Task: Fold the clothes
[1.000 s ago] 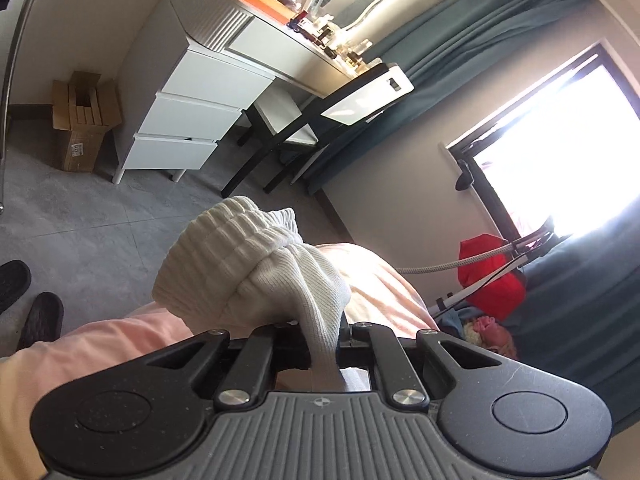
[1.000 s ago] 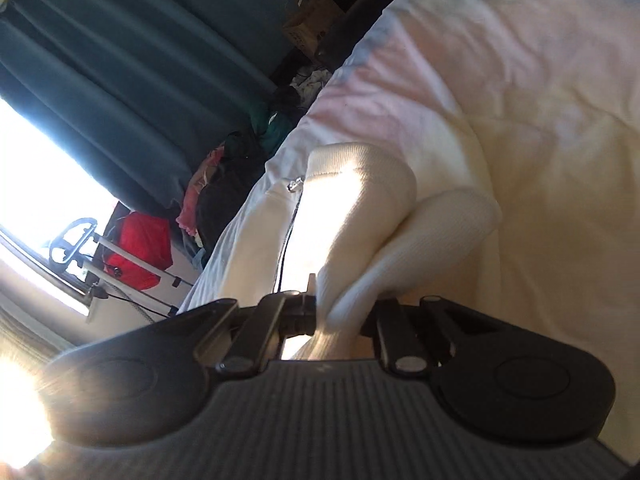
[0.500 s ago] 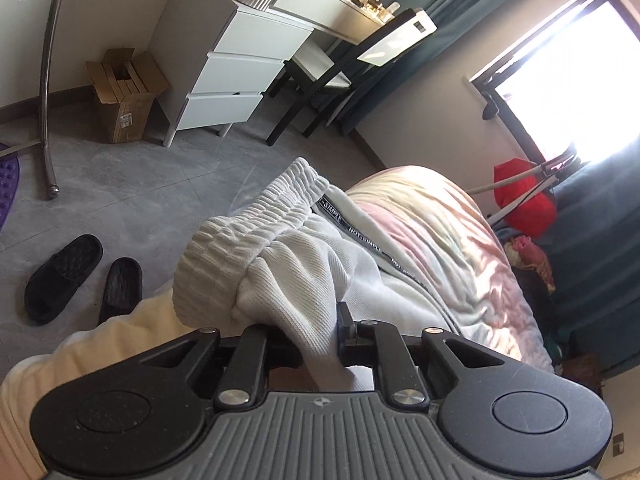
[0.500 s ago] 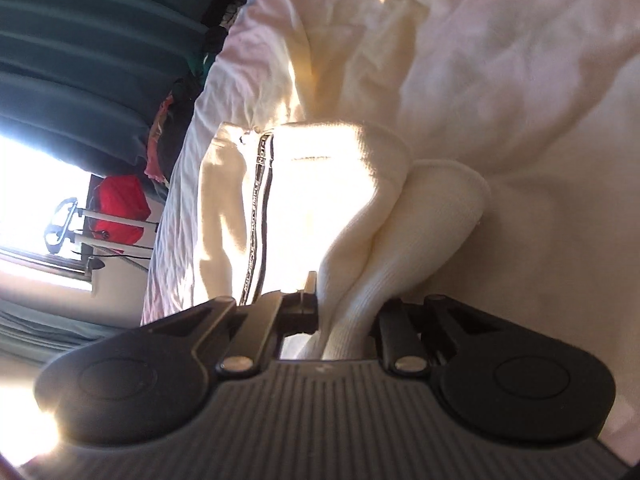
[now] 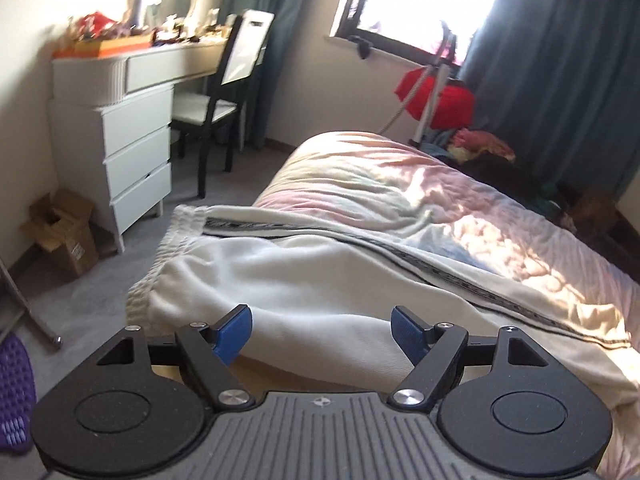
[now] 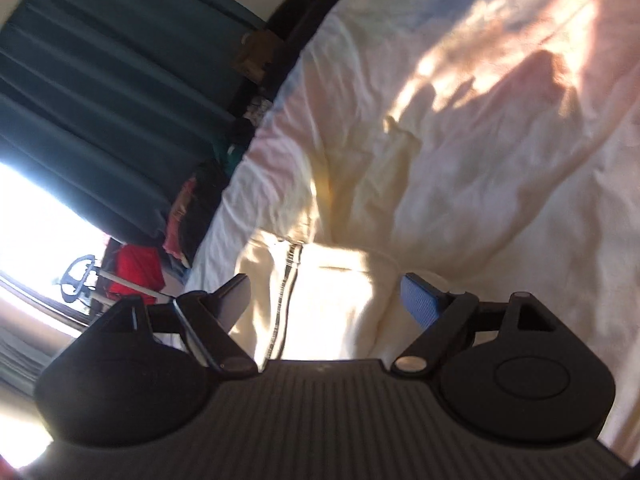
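Cream knit trousers (image 5: 320, 276) with a dark lettered side stripe lie flat along the bed's (image 5: 460, 200) near edge. Both left tongs (image 5: 322, 330) and right tongs (image 6: 324, 300) have just spread wide, pinching nothing. White drawers (image 5: 136, 168) and teal curtains (image 5: 560, 60) stand beyond.

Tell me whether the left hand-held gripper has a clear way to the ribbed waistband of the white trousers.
Probably yes. The left hand-held gripper, jaws just opened and empty, hovers over the white trousers; the waistband lies uncovered at the bed edge.
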Motion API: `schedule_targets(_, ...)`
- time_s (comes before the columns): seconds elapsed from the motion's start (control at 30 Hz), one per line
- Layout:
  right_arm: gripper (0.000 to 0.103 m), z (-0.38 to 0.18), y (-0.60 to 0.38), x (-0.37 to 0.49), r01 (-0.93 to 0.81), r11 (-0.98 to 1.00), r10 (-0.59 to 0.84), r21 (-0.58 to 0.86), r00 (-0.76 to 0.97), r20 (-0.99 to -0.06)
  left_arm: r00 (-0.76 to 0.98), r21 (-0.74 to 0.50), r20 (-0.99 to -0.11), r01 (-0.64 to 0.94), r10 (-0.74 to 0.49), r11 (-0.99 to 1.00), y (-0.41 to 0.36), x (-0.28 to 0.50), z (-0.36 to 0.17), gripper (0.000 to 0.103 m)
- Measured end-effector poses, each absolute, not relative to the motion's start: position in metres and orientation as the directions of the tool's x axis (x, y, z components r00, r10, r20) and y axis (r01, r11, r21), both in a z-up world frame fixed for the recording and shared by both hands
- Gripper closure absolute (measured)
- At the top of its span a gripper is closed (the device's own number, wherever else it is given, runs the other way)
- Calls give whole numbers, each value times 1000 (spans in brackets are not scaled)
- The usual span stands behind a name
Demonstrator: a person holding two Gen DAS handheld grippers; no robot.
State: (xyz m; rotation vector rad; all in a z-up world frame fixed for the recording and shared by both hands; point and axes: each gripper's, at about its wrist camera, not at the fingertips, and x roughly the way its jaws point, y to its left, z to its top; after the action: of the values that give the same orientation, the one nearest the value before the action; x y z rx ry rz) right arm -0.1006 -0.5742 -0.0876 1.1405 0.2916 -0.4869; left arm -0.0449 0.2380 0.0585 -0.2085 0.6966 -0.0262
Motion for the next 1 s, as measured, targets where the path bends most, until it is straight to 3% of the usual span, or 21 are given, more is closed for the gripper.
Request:
schedule_targets(0.13, 19, -98, -575, -87, 446, 314, -92, 838, 893, -441, 758, -119, -621, 164, -202, 979, 163, -36, 59, 22)
schedule_targets(0.33, 19, -129, -578, -80, 544, 214, 5, 811, 830, -558, 659, -46, -662, 440, -357, 897, 39, -14, 22, 22)
schedule_targets(0.57, 20, -144, -584, -73, 494, 167, 67, 853, 858, -510, 597, 53, -725, 545, -343, 836, -47, 16, -39, 28)
schedule_targets(0.7, 42, -142, -590, -66, 477, 204, 34, 855, 869, -494, 583, 67, -740, 559, -334, 827, -53, 31, -62, 32)
schedule_targets(0.83, 75, -144, -597, -59, 502, 242, -11, 830, 857, -516, 571, 52, -736, 584, -364, 810, -48, 33, -71, 36)
schedule_targets(0.87, 85, -145, -600, -57, 505, 245, -18, 828, 856, -517, 570, 48, -731, 592, -376, 804, -46, 32, -71, 41)
schedule_targets(0.93, 91, -145, -602, -57, 493, 248, -37, 834, 865, -500, 567, 42, -721, 610, -398, 791, -44, 32, -72, 55)
schedule_targets(1.0, 94, -140, -601, -59, 477, 265, -68, 838, 876, -477, 565, 29, -708, 623, -424, 782, -41, 31, -71, 83)
